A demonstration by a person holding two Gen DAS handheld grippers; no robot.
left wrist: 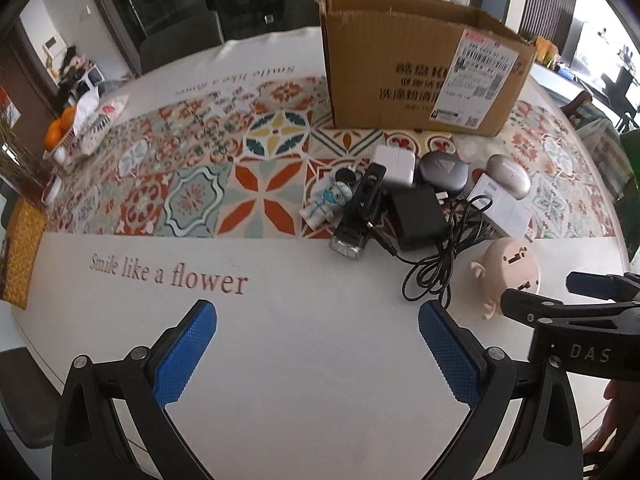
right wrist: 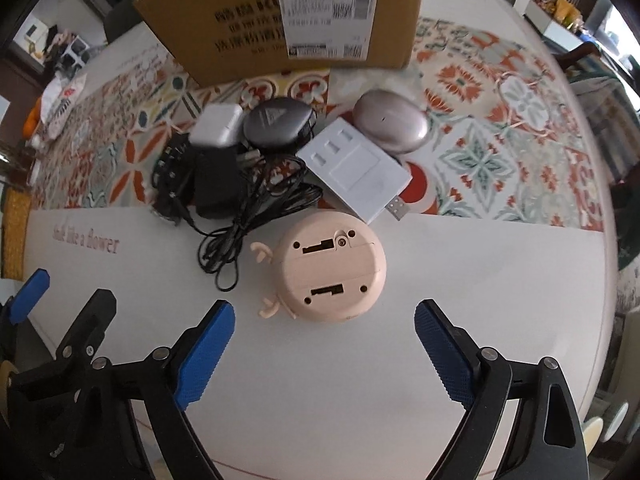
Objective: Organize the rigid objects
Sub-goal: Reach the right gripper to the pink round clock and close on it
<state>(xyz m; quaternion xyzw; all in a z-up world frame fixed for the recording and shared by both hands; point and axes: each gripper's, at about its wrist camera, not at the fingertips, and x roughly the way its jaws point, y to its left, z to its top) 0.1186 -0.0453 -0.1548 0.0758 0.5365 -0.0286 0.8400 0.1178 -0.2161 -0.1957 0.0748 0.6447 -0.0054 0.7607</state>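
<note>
Both grippers — left gripper (left wrist: 317, 354), right gripper (right wrist: 325, 354) — hover with jaws wide apart, holding nothing; pink round toy (right wrist: 331, 266) lies on the desk (right wrist: 320, 400) just ahead of the right.

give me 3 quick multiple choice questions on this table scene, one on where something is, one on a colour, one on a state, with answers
1. Where does the round pink gadget lie?
A. inside the cardboard box
B. on the white part of the tablecloth, just ahead of the right tool
C. on top of the black adapter

2. What colour are the pads on the tool fingers?
A. blue
B. red
C. green

3. What state is the right tool in?
A. shut on the black cable
B. shut on the pink gadget
C. open, holding nothing

Answers:
1. B: the right wrist view shows it on the plain white cloth between the spread fingers and the pile, nearer than the cardboard box.
2. A: both the right tool and the left tool show blue textured pads.
3. C: its fingers stand wide apart with only cloth between them, and the black cable lies untouched.
</note>
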